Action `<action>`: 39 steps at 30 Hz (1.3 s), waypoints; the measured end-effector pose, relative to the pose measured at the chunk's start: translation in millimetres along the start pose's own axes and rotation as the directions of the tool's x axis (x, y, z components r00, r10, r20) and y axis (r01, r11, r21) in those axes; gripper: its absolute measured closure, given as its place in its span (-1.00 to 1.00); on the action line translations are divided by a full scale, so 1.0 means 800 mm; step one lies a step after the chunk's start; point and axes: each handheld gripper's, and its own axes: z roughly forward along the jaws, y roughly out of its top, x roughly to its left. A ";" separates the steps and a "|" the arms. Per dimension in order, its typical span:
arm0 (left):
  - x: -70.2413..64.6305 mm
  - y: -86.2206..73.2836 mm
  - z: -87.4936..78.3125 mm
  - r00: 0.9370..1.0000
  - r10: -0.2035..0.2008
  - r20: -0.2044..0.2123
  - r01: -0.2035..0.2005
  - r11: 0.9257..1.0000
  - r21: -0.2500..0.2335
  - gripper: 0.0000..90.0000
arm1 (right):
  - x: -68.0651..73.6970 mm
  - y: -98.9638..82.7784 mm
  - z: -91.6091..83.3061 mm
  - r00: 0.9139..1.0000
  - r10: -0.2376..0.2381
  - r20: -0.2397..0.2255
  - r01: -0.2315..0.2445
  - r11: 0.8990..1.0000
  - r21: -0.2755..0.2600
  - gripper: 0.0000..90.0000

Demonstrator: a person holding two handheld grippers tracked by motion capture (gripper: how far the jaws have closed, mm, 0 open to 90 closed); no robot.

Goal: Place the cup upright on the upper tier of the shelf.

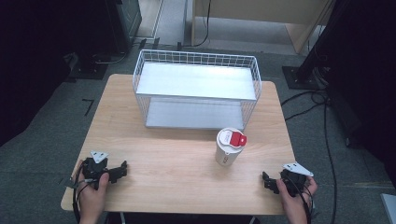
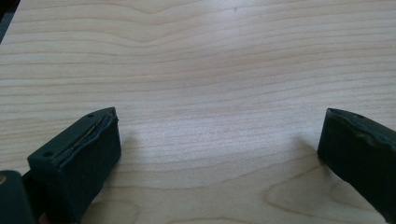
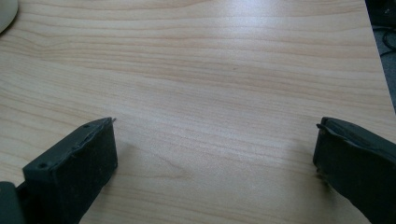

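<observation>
Both hands are parked low at the near edge of the worktop (image 1: 187,158), one by each near corner. The left tool (image 1: 122,169) sits on the wood by the near-left corner, the hand (image 1: 93,193) wrapped over it from behind, jaws aimed in toward the middle of the worktop. The right tool (image 1: 265,179) mirrors that by the near-right corner, its hand (image 1: 294,196) gripping from the back, grey plate on top, jaws pointing left across the worktop. Both are spread wide with nothing in them: in the left gripper view the left tool (image 2: 219,140) has bare wood grain between its jaws, same deal for the right tool (image 3: 215,144) in the right gripper view.

The white cup with a red lid tab (image 1: 229,147) stands upright right of centre, just in front of the wire shelf rack (image 1: 196,88) that sits toward the far edge. It's nearer the right tool but well apart from both.

Forearms are cut off by the bottom of the high view, and a pale sliver of the cup (image 3: 5,14) barely pokes into the right gripper view's corner
</observation>
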 end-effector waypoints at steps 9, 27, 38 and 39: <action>-0.001 0.000 0.000 1.000 0.006 0.005 -0.006 1.000 0.000 -1.00 | 0.005 0.000 0.000 1.000 -0.007 -0.007 0.007 1.000 -0.003 -1.00; -0.003 0.001 0.001 1.000 0.011 0.012 -0.011 1.000 0.000 -1.00 | 0.028 0.005 -0.007 0.997 -0.014 -0.071 0.011 0.999 -0.040 -1.00; -0.003 0.002 0.001 1.000 0.016 0.015 -0.016 1.000 0.002 -1.00 | 0.052 0.012 -0.008 0.993 -0.027 -0.114 0.021 0.998 -0.055 -1.00; -0.003 0.002 0.001 1.000 0.016 0.015 -0.016 1.000 0.002 -1.00 | 0.055 0.013 -0.008 0.992 -0.024 -0.122 0.017 0.998 -0.056 -1.00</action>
